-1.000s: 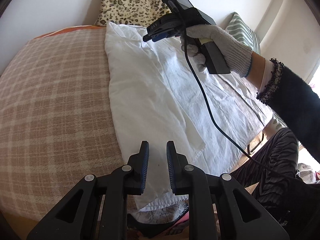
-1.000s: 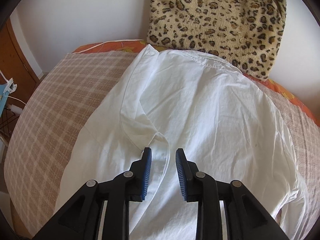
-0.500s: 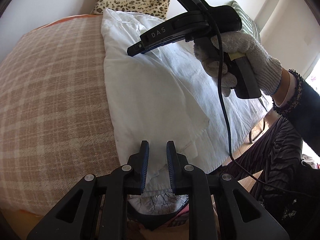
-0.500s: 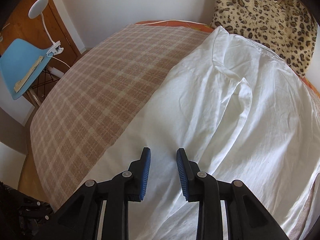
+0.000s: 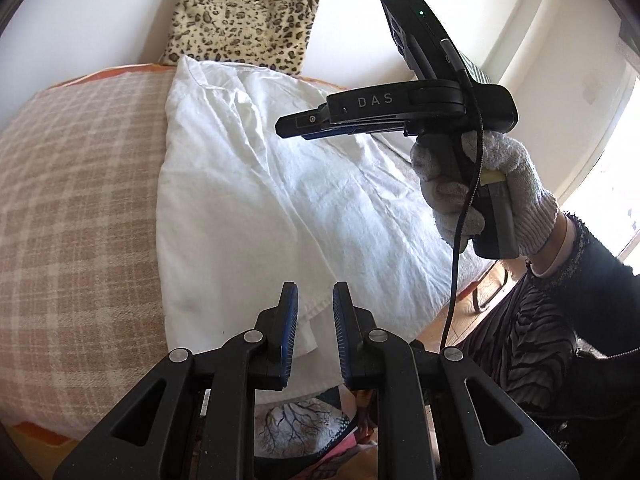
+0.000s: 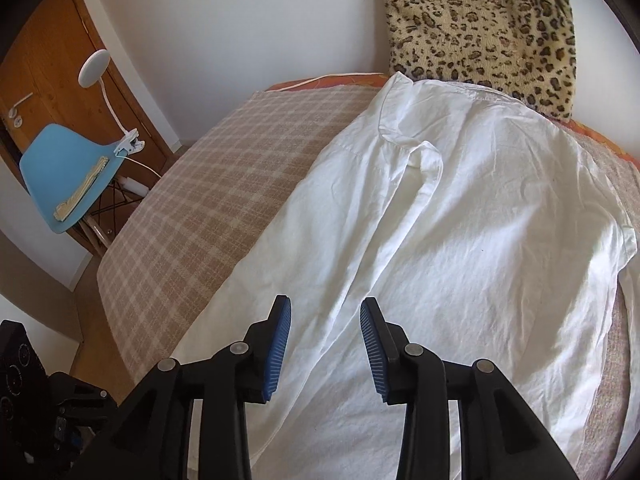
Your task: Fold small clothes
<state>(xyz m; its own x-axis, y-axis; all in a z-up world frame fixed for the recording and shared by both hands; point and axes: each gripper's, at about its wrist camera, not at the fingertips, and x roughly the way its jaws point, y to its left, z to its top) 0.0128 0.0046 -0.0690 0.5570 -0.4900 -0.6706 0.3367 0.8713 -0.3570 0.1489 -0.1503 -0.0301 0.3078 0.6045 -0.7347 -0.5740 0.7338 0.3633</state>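
A white shirt (image 5: 248,200) lies spread along a bed with a beige plaid cover (image 5: 76,200), collar toward the far end. In the right wrist view the shirt (image 6: 460,248) fills the middle and right. My left gripper (image 5: 314,300) is open and empty, just above the shirt's near hem corner. My right gripper (image 6: 325,316) is open and empty, held above the shirt's middle. In the left wrist view the right gripper (image 5: 304,126) hangs in the air over the shirt, held by a gloved hand (image 5: 488,184).
A leopard-print bag (image 6: 484,28) stands against the wall behind the collar. A blue chair (image 6: 64,172) with a clip lamp (image 6: 94,68) stands left of the bed by a wooden door. The plaid cover (image 6: 208,184) lies bare left of the shirt.
My right gripper has opened wider and lifted, turning left over the shirt. My left gripper has drawn slightly toward the hem corner.
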